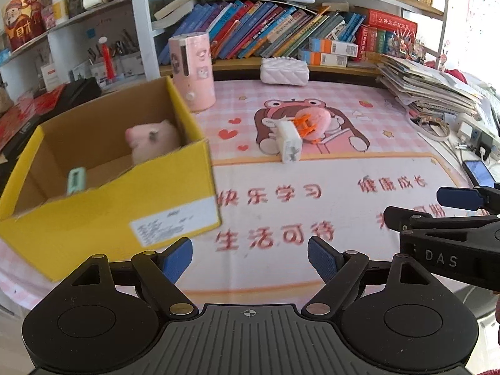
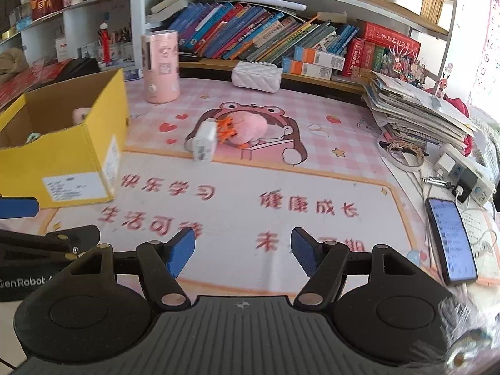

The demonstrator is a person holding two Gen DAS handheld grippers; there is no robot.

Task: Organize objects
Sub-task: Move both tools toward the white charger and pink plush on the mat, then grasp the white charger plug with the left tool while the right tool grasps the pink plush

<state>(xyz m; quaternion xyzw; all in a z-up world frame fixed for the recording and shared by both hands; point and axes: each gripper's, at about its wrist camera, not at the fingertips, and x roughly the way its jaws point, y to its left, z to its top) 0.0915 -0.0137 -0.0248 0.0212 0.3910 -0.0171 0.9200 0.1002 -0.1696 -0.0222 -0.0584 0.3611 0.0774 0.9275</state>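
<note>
A yellow cardboard box [image 1: 103, 206] stands at the left of the pink desk mat [image 1: 328, 168]; it also shows in the right wrist view [image 2: 62, 159]. Inside it lie a pink plush toy [image 1: 153, 139] and a small mint-green item [image 1: 74, 181]. In the middle of the mat lie a white charger block [image 1: 289, 140], an orange hair claw [image 1: 304, 123] and a pink plush pad [image 1: 315, 122]; they show in the right wrist view too: the charger [image 2: 204, 140], the claw [image 2: 226, 131], the pad [image 2: 250, 128]. My left gripper [image 1: 250, 257] is open and empty near the mat's front edge. My right gripper [image 2: 242, 251] is open and empty beside it.
A pink cylindrical holder [image 1: 192, 72] and a white quilted pouch [image 1: 284, 70] stand at the back. A pile of papers [image 2: 418, 109], a power strip [image 2: 462, 172] and a phone [image 2: 450, 240] lie at the right. Bookshelves [image 2: 265, 37] rise behind the desk.
</note>
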